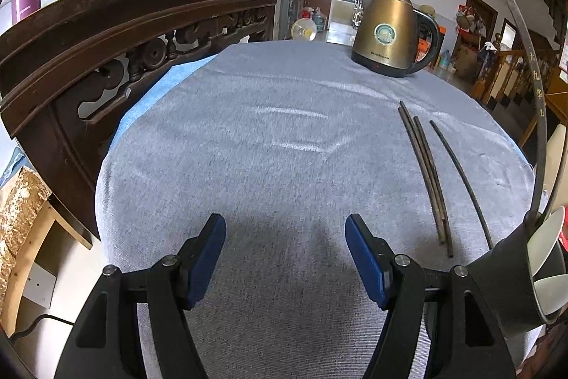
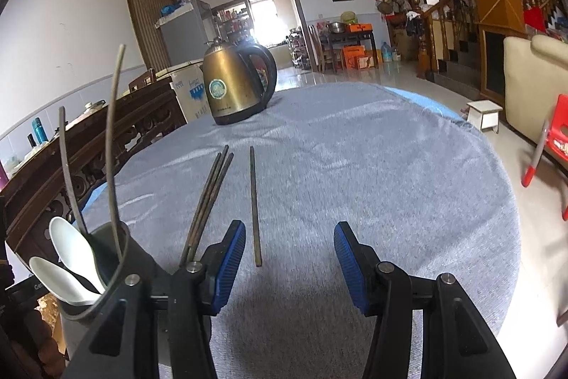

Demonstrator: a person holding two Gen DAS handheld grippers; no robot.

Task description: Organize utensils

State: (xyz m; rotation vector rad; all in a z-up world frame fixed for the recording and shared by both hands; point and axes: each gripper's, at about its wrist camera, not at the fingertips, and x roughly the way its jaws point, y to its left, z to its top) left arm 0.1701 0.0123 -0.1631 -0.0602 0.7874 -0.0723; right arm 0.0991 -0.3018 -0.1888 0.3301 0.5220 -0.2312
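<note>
Several dark chopsticks lie on the blue-grey tablecloth: a touching bundle (image 1: 427,174) (image 2: 207,201) and a single one (image 1: 461,182) (image 2: 254,205) beside it. A dark utensil holder (image 1: 514,279) (image 2: 106,269) stands at the table's near edge with white spoons (image 2: 71,251) (image 1: 545,245) and upright chopsticks (image 2: 113,144) (image 1: 532,95) in it. My left gripper (image 1: 285,254) is open and empty, left of the chopsticks. My right gripper (image 2: 289,258) is open and empty, with the single chopstick's near end just inside its left finger.
A brass electric kettle (image 1: 392,31) (image 2: 236,84) stands at the far side of the table. A carved dark wooden chair back (image 1: 124,34) (image 2: 88,144) borders the table's left edge. A red chair (image 2: 553,137) stands to the right on the floor.
</note>
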